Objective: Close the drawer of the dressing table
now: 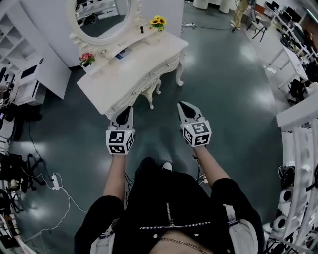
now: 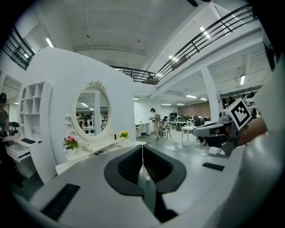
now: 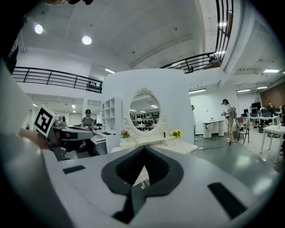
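A white dressing table (image 1: 124,69) with an oval mirror (image 1: 102,15) stands ahead of me, with pink flowers (image 1: 87,58) and yellow flowers (image 1: 158,22) on top. Its drawer fronts (image 1: 164,65) run along the near edge; I cannot tell whether one stands out. My left gripper (image 1: 125,112) is shut and empty, its tip just short of the table's near left corner. My right gripper (image 1: 182,105) is also shut and empty, over the floor right of the table leg. In the gripper views the left gripper (image 2: 143,149) and right gripper (image 3: 143,153) both show jaws meeting, and both face the table (image 2: 107,149) (image 3: 178,146).
A white shelf unit (image 1: 30,74) stands to the left. Cables and a power strip (image 1: 54,181) lie on the dark floor at lower left. White desks (image 1: 290,59) and a railing (image 1: 298,149) line the right side. A person (image 1: 241,12) stands far back.
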Action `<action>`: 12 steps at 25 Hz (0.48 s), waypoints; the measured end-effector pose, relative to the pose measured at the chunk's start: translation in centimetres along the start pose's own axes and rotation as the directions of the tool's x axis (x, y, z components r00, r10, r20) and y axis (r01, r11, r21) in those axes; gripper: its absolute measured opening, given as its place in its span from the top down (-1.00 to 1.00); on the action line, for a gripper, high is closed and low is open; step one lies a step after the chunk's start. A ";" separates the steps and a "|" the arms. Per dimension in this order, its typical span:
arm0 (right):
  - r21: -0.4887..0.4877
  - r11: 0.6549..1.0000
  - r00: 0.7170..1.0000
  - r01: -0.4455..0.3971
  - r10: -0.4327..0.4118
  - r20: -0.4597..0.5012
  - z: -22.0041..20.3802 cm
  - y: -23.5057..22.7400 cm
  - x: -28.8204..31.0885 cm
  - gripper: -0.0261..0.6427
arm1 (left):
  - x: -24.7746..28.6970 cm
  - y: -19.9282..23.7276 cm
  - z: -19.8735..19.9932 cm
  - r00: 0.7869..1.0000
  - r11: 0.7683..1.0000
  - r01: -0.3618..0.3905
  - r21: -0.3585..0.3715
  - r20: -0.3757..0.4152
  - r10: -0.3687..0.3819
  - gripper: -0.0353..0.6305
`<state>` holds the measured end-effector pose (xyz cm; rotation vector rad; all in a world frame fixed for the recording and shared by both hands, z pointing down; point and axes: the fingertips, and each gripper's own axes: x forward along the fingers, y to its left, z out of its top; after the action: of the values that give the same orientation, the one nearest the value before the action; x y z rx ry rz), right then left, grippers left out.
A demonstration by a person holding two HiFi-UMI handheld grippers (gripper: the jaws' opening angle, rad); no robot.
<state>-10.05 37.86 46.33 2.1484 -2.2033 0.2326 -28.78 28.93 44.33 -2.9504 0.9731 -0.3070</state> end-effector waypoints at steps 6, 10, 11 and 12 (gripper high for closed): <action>0.018 1.000 1.000 0.006 -0.006 -0.002 0.2 -2.7 2.7 0.90 | 3.6 1.2 0.4 1.000 1.000 -0.013 -0.006 -0.009 0.013 0.82; 0.026 1.000 1.000 0.009 -0.008 -0.016 -0.2 -4.9 5.7 0.90 | 7.5 1.8 0.0 1.000 1.000 -0.005 -0.015 -0.012 0.005 0.82; 0.027 1.000 1.000 0.009 -0.009 -0.020 -0.2 -5.5 6.6 0.90 | 8.7 2.2 -0.1 1.000 1.000 -0.002 -0.017 -0.015 0.001 0.82; 0.027 1.000 1.000 0.009 -0.008 -0.021 -0.1 -6.1 7.8 0.90 | 10.1 2.6 -0.2 1.000 1.000 0.002 -0.018 -0.018 -0.002 0.82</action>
<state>-4.20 30.08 48.00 2.1589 -2.1920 0.2852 -22.42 20.86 46.07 -2.9701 0.9804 -0.3266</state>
